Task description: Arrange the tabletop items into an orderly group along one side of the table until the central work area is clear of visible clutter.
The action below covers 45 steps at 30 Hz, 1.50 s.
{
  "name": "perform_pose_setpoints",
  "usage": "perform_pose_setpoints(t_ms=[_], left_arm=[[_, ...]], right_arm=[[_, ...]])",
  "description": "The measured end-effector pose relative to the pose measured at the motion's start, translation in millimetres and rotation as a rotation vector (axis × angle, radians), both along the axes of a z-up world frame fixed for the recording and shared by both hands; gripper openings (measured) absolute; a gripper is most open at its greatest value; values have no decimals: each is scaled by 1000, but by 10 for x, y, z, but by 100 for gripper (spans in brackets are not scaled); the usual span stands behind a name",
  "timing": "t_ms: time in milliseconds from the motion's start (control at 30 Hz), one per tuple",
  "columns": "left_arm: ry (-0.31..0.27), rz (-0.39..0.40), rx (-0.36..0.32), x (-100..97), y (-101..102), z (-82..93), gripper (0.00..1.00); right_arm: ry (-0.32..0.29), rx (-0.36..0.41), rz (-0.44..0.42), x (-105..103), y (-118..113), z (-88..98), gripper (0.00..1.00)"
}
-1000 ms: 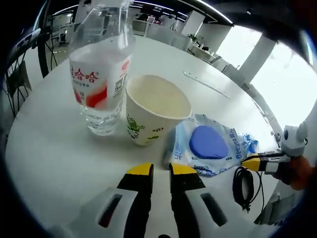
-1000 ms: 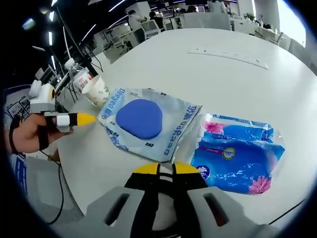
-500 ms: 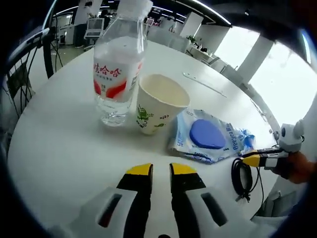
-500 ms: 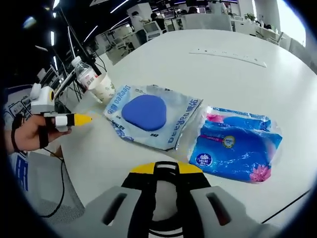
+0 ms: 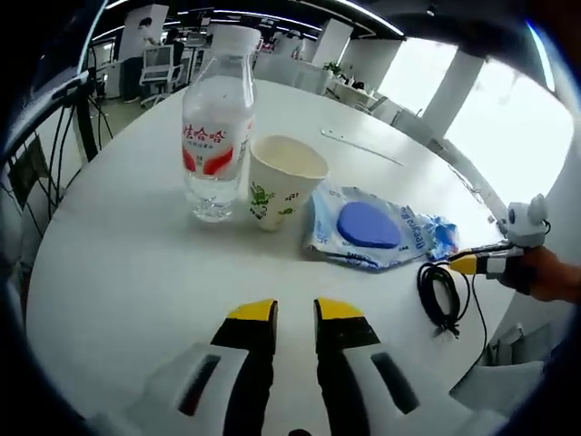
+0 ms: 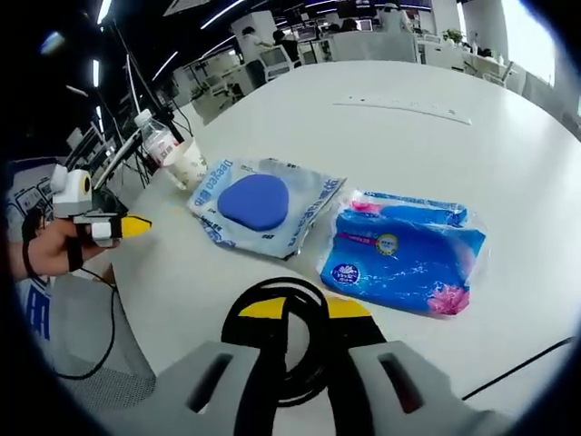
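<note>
Risk: dragging the coiled cable (image 5: pixel 425 289) off the bench (image 5: pixel 127 272) edge, right gripper (image 6: pixel 292 309) jaws sitting at it, grip impossible to tell; left gripper (image 5: pixel 295 313) jaws hanging nearly closed, empty, facing cup (image 5: pixel 281 186) and bottle (image 5: pixel 216 136).

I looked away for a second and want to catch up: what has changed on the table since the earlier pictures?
Both grippers pulled back from the items, so each view takes in more of the table. The left gripper stays shut and empty; the right gripper now has the coiled black cable lying at its tips. The bottle, paper cup, blue-disc packet and tissue pack lie as before.
</note>
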<state>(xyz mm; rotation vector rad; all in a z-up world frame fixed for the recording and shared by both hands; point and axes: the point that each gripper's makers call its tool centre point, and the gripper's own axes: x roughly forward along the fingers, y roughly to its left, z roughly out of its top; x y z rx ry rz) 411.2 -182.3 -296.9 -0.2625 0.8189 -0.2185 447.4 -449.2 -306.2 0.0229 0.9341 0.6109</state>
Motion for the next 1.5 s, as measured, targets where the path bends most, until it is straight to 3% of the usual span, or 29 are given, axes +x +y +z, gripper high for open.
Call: perform_pose_setpoints(t_ms=[467, 833, 1500], left_arm=[[-47, -96, 58, -158, -5, 153, 17], [-61, -111, 68, -266, 47, 236, 18], [-93, -151, 106, -341, 30, 360, 24]], right_arm=[[-20, -10, -83, 10, -480, 49, 12], [-26, -22, -163, 113, -811, 50, 12], [-71, -88, -194, 351, -969, 240, 11]])
